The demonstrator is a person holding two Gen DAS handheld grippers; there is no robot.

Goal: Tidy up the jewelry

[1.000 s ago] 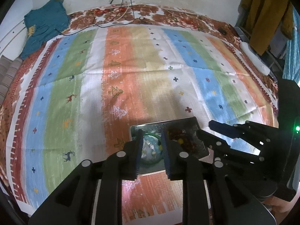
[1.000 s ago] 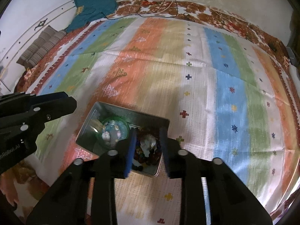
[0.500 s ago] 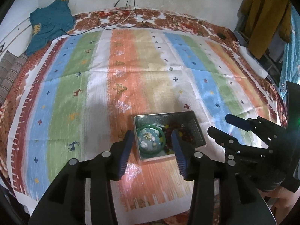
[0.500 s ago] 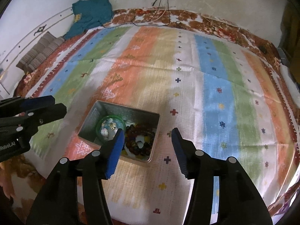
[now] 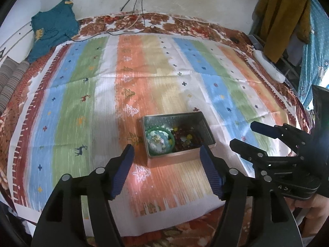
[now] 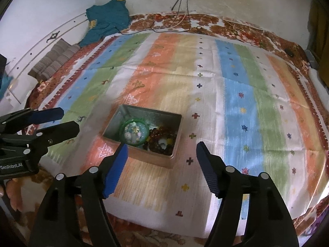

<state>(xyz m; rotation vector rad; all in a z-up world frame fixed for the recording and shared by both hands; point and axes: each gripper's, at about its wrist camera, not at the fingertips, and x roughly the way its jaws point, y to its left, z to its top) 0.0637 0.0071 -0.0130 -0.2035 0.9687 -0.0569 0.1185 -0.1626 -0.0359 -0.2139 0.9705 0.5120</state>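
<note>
A metal tin (image 5: 202, 123) sat on a striped cloth (image 5: 86, 107), near its front edge, holding a round green trinket (image 5: 160, 139) at its left end and dark beads (image 5: 185, 139) beside it. The left gripper (image 5: 165, 154) and right gripper (image 6: 161, 153) hovered above, jaws apart and just widened, nothing between them.

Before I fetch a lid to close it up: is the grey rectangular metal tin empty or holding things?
Holding things. The grey rectangular metal tin contains a round green-rimmed case and dark brown beads; no lid on it.
</note>
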